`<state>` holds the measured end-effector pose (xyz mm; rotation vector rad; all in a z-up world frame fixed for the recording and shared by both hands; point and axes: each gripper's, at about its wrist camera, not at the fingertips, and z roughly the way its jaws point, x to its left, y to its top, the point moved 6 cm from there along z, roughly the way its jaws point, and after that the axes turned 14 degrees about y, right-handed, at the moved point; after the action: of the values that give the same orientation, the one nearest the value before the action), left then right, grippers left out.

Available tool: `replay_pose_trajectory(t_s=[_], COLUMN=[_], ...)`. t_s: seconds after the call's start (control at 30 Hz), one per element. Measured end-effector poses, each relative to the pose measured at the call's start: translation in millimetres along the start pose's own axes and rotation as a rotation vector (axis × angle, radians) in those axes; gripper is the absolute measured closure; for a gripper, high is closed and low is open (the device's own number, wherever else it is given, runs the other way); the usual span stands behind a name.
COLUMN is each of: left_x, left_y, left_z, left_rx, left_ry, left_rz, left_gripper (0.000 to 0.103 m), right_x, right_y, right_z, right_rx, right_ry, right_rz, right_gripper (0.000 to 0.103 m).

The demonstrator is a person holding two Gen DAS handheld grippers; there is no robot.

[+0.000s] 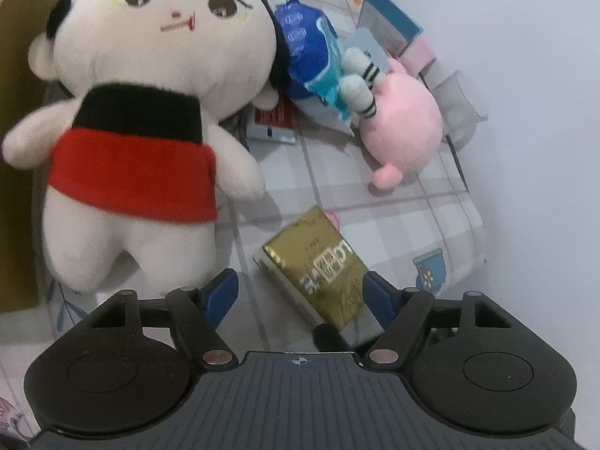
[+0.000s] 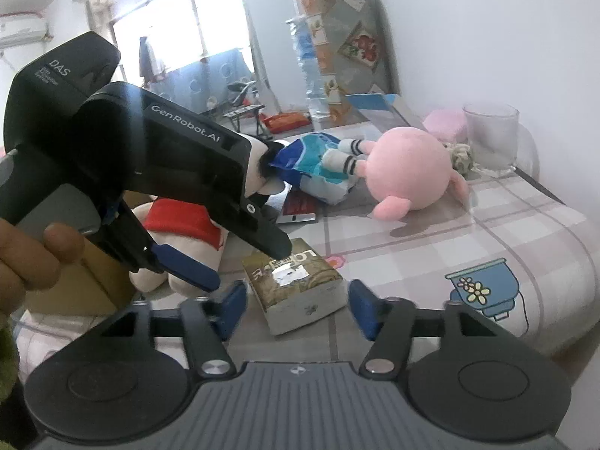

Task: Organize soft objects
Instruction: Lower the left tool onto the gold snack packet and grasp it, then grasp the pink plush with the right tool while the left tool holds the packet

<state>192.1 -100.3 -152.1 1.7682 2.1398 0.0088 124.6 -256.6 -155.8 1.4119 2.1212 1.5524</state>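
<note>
A big-headed plush doll in a red shirt lies at the left; in the right wrist view the doll is half hidden behind my left gripper. A doll in a blue dress and a pink plush lie together further back. A gold box lies on the checked cloth. My left gripper hovers open over the box's left end, held by a hand. My right gripper stands open with the box's near end between its fingertips, pads not pressing.
A glass cup stands at the table's back right by the wall. A red packet lies beneath the dolls, and a blue-and-white carton behind them. A cardboard box borders the left. The table rounds off at right.
</note>
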Motion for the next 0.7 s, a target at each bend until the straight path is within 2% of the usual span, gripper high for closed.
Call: replay_pose_trajectory(t_s=[0.13,0.27,0.4,0.7], left_x=[-7,-12,-13,-24], left_y=[0,4,8,11], left_z=[9,16,21,25], left_rx=[0.036,0.042,0.043,0.008], left_ry=[-0.021,-0.013,0.003,0.094], left_rz=[0.003,0.011,0.015,0.084], left_gripper=[0.03,0.03,0.027,0.027], right_x=[0,-5,-9,10], right_y=[3,8,5,-6], right_z=[3,11,22,12], right_rx=[0.002,-0.006,0.034,0.048], right_ry=[-0.006,0.034,0.102,0.217], right_rz=[-0.034,-0.025,0.016,-0.024], right_gripper=[0.044,0.044,0.044,0.044])
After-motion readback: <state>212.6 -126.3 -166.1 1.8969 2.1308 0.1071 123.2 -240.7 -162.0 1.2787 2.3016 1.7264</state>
